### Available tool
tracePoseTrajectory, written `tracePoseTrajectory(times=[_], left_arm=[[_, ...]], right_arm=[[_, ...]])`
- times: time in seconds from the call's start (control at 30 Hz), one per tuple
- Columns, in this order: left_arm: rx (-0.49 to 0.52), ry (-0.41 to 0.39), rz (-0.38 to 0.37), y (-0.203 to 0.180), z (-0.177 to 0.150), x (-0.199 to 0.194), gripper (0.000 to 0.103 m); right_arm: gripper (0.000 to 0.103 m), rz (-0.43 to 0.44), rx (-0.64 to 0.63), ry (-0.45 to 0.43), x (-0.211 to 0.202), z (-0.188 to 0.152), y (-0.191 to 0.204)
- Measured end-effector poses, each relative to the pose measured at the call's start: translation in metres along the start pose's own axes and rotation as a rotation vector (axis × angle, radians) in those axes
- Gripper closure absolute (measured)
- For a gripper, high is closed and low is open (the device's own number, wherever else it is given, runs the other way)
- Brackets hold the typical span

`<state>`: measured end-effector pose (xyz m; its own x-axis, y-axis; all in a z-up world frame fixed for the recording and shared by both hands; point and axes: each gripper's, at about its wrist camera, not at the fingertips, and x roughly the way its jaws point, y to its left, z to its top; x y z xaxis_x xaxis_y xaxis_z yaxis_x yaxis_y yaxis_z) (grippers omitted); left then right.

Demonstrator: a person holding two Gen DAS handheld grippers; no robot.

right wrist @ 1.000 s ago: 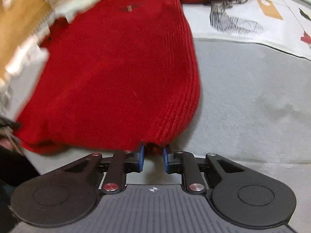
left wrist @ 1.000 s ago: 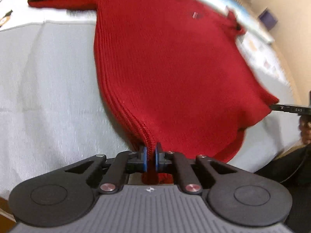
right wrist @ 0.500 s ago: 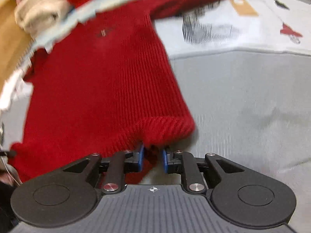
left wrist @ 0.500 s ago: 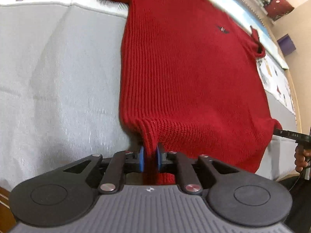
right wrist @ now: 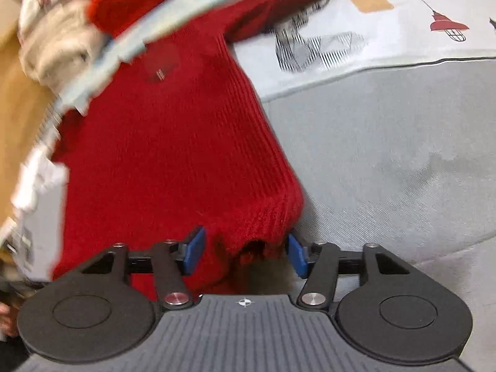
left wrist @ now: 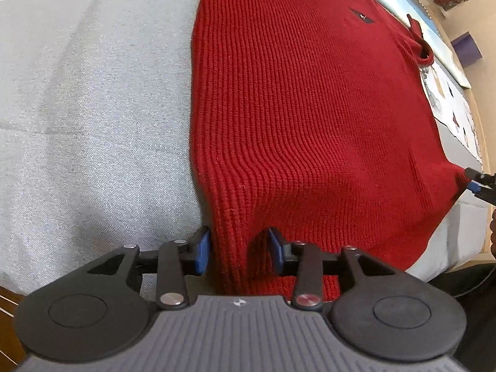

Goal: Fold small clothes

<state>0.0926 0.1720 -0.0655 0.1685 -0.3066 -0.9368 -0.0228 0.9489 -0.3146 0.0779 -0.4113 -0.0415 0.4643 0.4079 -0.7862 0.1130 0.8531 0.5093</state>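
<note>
A red knitted sweater [left wrist: 310,99] lies spread front side up on a grey bed cover [left wrist: 86,99], its hem toward me. My left gripper [left wrist: 238,249] is open, and the sweater's left hem corner lies loose between its blue pads. My right gripper [right wrist: 245,254] is open too, with the right hem corner [right wrist: 263,223] bunched between its pads. The right gripper's tip also shows at the far right of the left wrist view [left wrist: 480,183]. The right wrist view is blurred.
A patterned white sheet [right wrist: 387,31] covers the far part of the bed. A pale blue pillow edge [right wrist: 173,21] and beige bedding [right wrist: 55,46] lie at the head. The bed's near edge drops off under my grippers.
Both grippers have opened and let go of the sweater's hem corners. The sweater, stretched and held up a second ago, now rests flat on the bed.
</note>
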Motion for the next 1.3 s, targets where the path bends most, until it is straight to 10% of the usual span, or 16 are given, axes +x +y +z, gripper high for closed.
tracePoseTrajectory(times=[0.17,0.47,0.57,0.63,1.3], left_arm=[[-0.035,-0.01,-0.006,0.007,-0.003,-0.005,0.056],[-0.009,-0.013,0.018,0.004,-0.005,-0.009,0.055],[0.016,-0.005,0.036,0.001,-0.007,-0.006,0.082],[0.049,-0.014,0.045,-0.004,-0.009,-0.007,0.089],[0.196,-0.028,0.147,-0.019,-0.011,-0.011,0.092]], right_arm=[[0.021,-0.1,0.025,-0.006,0.001,0.0,-0.006],[0.023,-0.289,-0.091,0.1,0.029,-0.011,0.005],[0.039,-0.339,-0.207,0.114,0.036,-0.017,0.012],[0.082,-0.293,-0.242,0.11,0.032,-0.019,0.016],[0.103,-0.181,-0.278,0.24,-0.027,-0.066,-0.024]])
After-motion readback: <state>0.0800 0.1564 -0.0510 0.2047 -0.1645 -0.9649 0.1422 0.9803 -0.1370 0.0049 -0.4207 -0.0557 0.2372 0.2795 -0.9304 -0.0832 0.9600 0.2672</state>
